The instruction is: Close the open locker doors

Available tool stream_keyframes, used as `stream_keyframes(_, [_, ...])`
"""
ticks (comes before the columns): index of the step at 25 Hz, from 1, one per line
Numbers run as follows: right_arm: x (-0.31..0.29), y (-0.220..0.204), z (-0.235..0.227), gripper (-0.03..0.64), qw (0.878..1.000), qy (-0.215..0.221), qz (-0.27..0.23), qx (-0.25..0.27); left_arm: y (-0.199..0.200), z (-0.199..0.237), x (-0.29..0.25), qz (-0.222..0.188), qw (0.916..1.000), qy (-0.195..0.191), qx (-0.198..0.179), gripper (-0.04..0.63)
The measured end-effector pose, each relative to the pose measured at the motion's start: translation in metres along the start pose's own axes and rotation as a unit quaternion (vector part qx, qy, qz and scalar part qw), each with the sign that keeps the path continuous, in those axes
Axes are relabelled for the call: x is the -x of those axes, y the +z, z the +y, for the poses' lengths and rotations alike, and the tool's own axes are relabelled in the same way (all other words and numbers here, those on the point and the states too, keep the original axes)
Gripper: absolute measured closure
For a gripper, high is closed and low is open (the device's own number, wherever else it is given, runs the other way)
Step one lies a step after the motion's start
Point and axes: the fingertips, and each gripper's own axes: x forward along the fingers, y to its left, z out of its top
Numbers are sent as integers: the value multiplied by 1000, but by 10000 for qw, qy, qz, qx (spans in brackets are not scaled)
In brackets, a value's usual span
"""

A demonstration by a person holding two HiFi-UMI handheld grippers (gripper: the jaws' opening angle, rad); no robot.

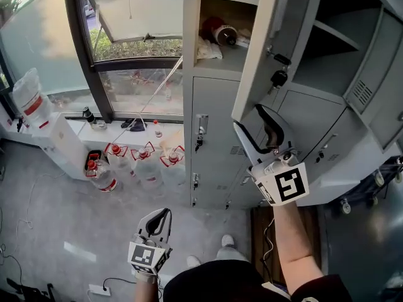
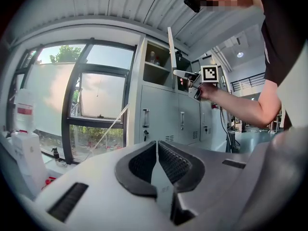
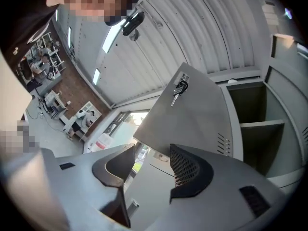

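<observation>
By the big window (image 1: pixel 132 17) stand grey lockers (image 1: pixel 214 124), and one open door (image 1: pixel 264 49) sticks out at the upper middle, with the right tool (image 1: pixel 250 119) spread wide just below its bottom edge, where it should push flat and slowly until the door shuts, while the left tool (image 1: pixel 160 214) hangs low, pressed together, empty.

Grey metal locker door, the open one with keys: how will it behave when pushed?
This grey metal locker door looks flat and rigid, so it probably swings without bending. Its hanging keys will likely sway.
</observation>
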Motion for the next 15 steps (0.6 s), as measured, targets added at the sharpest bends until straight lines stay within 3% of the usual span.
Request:
stream_keyframes(9, [-59, -8, 3, 384, 9939, 715, -344, -763, -4, 29, -1, 114, 9966, 803, 152, 568])
stream_keyframes(12, [-78, -11, -3, 404, 9915, 748, -365, -1005, -1, 36, -7, 103, 9946, 1011, 194, 568])
stream_keyframes(15, [-97, -16, -9, 416, 9938, 665, -347, -823, 0, 44, -13, 75, 9922, 1219, 247, 568])
